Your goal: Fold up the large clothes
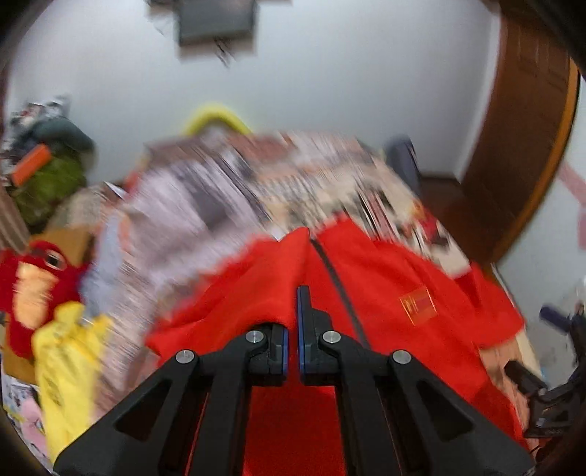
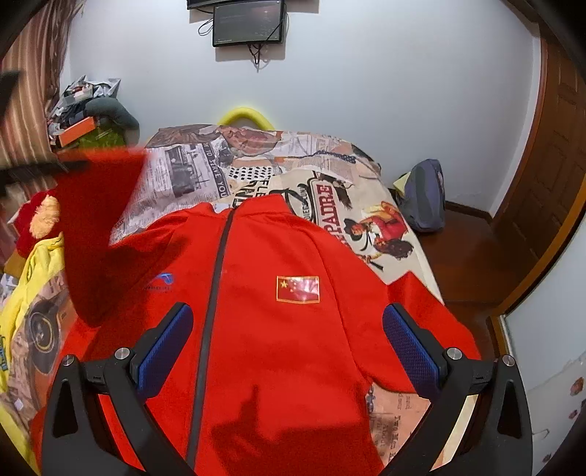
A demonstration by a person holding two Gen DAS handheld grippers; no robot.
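A red zip-up jacket (image 2: 256,256) with a flag patch lies front-up on the bed (image 2: 329,175), which has a newspaper-print cover. My left gripper (image 1: 293,311) is shut on the jacket's red sleeve (image 2: 99,227). It holds the sleeve lifted off the bed at the left, and the left wrist view is motion-blurred. In the right wrist view that gripper is a dark blur (image 2: 36,168) at the left edge. My right gripper (image 2: 288,315) hovers open over the jacket's chest with nothing between its blue pads (image 2: 410,348). It also shows at the lower right of the left wrist view (image 1: 538,395).
A yellow garment (image 2: 33,271) and a red plush toy (image 2: 40,216) lie at the bed's left side. Clutter is piled in the far left corner. A grey backpack (image 2: 425,197) sits on the floor to the right, near a wooden door (image 2: 549,164). A screen (image 2: 249,22) hangs on the wall.
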